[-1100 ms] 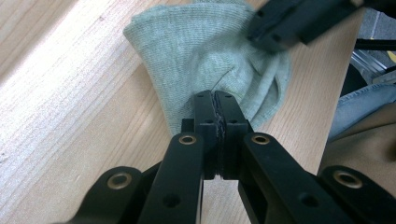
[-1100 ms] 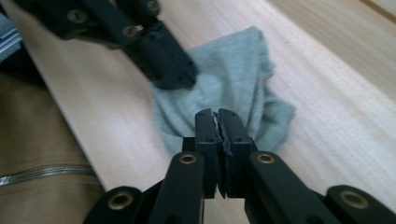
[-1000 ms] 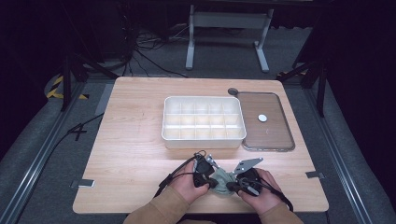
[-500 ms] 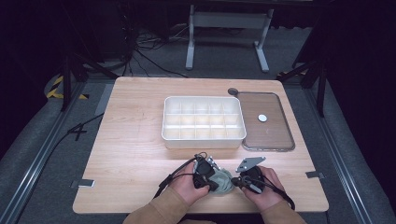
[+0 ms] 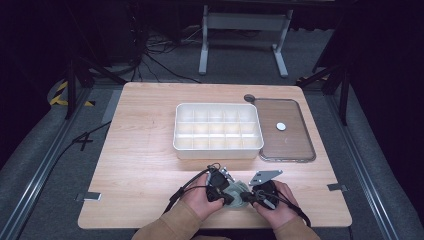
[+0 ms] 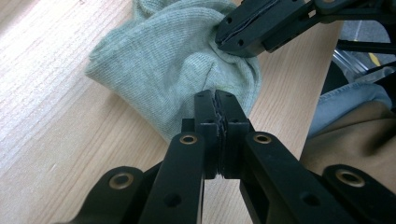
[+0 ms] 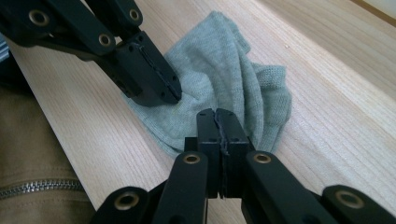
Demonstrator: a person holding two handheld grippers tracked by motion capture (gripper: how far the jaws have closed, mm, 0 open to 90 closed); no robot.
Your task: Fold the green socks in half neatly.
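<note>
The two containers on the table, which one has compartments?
The white tray, left of the flat brown lid. It is split into a grid of small cells; the lid is undivided.

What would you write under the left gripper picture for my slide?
Left gripper and right gripper, jaws shut, both pinch a crumpled grey-green sock on the wooden table.

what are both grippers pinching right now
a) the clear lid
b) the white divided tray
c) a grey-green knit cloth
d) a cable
c: the left gripper and the right gripper each have their jaws shut on an edge of the grey-green knit cloth on the wooden table.
</note>
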